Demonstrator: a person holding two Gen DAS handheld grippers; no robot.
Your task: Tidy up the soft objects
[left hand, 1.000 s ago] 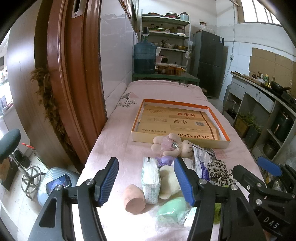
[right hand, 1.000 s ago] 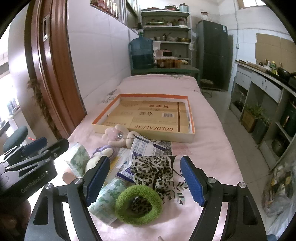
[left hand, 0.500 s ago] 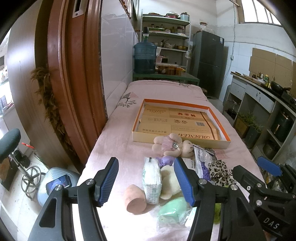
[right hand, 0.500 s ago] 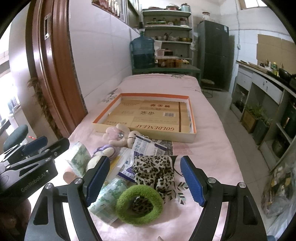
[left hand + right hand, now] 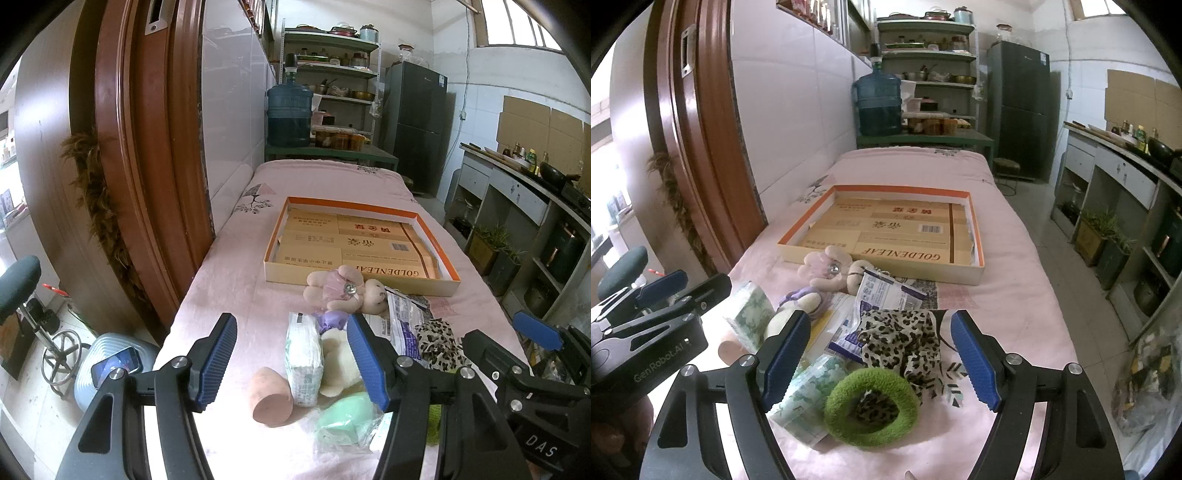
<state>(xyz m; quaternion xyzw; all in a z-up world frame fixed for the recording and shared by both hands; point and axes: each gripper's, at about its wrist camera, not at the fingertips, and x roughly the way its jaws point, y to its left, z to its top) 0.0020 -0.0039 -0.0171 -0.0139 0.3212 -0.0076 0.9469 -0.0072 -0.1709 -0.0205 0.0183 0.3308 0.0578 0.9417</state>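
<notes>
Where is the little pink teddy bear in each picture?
Left wrist view: the pink teddy bear lies at centre, just in front of the cardboard tray.
Right wrist view: the bear lies left of centre, against the tray's near wall.
Shared landmark: the "GOLDENLEAF" lettering inside the tray.

A shallow cardboard tray [image 5: 975, 275] lies on the cloth-covered table [image 5: 1004, 314], farther from the cameras than the soft things, with a small teddy bear [image 5: 345, 290] touching its near wall. Nearer than the bear lie a printed plastic packet [image 5: 882, 291] and a patterned fabric piece [image 5: 905, 336], with a fuzzy ring [image 5: 871, 404] in front of the fabric, partly on it. To the left of these lie a white plush toy [image 5: 338, 356], a tissue pack [image 5: 303, 358] and, nearest the table's left edge, a rounded sponge [image 5: 269, 395]; a wrapped soap-like bar [image 5: 345, 411] lies in front of the plush.
</notes>
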